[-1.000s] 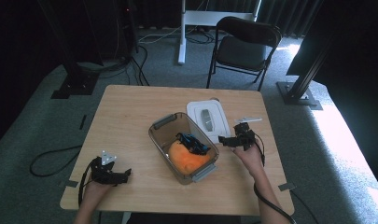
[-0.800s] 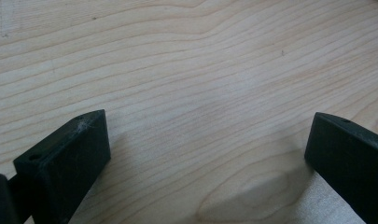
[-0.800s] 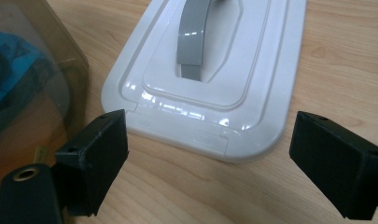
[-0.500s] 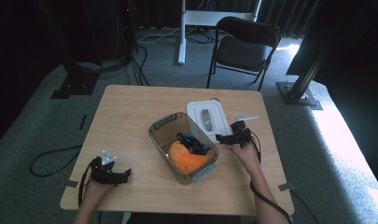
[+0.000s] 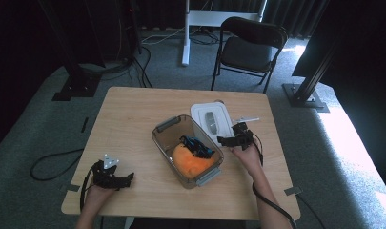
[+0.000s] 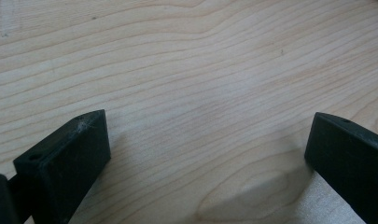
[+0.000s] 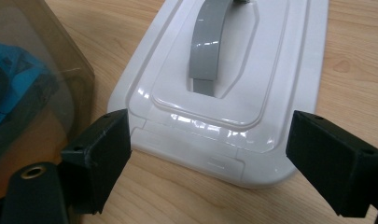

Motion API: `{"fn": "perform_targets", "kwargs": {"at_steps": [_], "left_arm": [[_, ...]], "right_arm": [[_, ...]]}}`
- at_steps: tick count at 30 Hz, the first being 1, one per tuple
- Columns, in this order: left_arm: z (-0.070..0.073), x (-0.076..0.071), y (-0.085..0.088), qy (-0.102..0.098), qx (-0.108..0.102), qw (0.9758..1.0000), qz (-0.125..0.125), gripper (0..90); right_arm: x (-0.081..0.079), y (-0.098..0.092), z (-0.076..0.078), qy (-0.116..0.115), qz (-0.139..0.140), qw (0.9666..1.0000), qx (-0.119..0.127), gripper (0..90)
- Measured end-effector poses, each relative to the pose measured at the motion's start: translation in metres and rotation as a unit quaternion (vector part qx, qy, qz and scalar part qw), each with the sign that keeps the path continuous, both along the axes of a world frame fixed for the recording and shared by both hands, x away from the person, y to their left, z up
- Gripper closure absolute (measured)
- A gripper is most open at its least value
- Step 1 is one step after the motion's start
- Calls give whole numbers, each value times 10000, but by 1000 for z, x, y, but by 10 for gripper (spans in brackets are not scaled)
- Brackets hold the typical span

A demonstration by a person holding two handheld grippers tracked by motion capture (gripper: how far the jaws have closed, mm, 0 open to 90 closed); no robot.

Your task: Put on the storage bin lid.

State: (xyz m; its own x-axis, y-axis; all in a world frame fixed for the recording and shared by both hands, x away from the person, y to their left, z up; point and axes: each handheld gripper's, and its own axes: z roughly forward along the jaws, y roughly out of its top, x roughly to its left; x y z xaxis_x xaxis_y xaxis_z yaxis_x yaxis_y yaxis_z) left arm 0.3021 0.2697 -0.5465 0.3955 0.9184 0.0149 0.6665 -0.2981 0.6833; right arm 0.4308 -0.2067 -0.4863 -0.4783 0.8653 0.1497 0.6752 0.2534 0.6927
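White lid (image 7: 233, 93) lies flat just ahead of the right claw (image 7: 207, 149), whose jaws gape empty.

A black folding chair (image 5: 250, 45) is standing on the grey carpet just beyond the far edge of the wooden table (image 5: 133, 119). A white desk leg (image 5: 186, 33) is rising left of the chair, and a black cable (image 5: 52, 162) is curling on the carpet left of the table.

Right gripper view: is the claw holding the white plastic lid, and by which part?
Nothing is held. The right claw is open, its jaws spread just short of the white plastic lid with grey handle, near its short edge.
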Motion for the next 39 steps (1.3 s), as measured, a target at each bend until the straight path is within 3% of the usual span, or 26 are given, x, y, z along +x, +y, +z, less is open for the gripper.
{"fn": "perform_targets", "kwargs": {"at_steps": [16, 25, 34, 39], "left_arm": [[0, 0, 0, -1, -3, 10000, 0, 5], [0, 0, 0, 0, -2, 10000, -1, 5], [0, 0, 0, -1, -4, 10000, 0, 5], [0, 0, 0, 0, -5, 10000, 0, 5]], "right_arm": [[9, 13, -5, -122, 55, 9997, -217, 197], [29, 23, -11, -95, -204, 9996, -164, 215], [42, 35, -22, -58, -285, 9988, -404, 270], [48, 38, -27, -42, -352, 9988, -324, 301]]}}
